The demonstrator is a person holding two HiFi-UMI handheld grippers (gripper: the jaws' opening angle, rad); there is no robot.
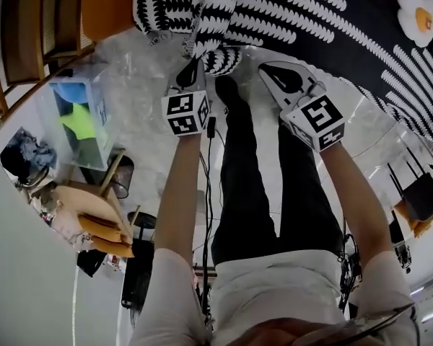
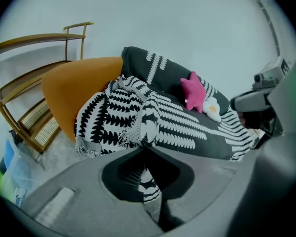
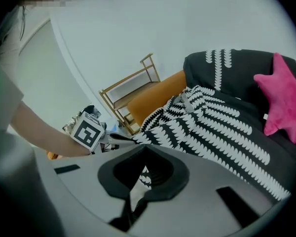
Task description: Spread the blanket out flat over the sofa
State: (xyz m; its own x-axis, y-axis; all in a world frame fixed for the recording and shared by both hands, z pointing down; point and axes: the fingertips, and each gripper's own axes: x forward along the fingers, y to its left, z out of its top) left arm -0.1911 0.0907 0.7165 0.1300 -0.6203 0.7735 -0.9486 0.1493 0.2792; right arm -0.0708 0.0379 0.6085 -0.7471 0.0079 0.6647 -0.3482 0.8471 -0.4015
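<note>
A black-and-white patterned blanket (image 1: 274, 6) (image 2: 138, 117) (image 3: 222, 127) lies bunched over the dark sofa, up against its orange armrest (image 2: 74, 88) (image 3: 153, 100). My left gripper (image 1: 190, 72) (image 2: 144, 149) is shut on a hanging fold of the blanket, and a strip of the fabric runs down between its jaws. Close to its right, my right gripper (image 1: 278, 74) (image 3: 145, 146) is shut on another bit of the blanket's edge. Both grippers are in front of the sofa at the armrest end. A pink star pillow (image 2: 192, 93) (image 3: 281, 98) and a flower pillow (image 1: 421, 13) rest on the sofa.
A wooden shelf rack (image 2: 29, 83) (image 3: 130, 88) stands beside the armrest. A clear box with blue and green contents (image 1: 79, 117) sits on the floor to the left. The person's legs in black trousers (image 1: 245, 186) stand before the sofa, with cables beside them.
</note>
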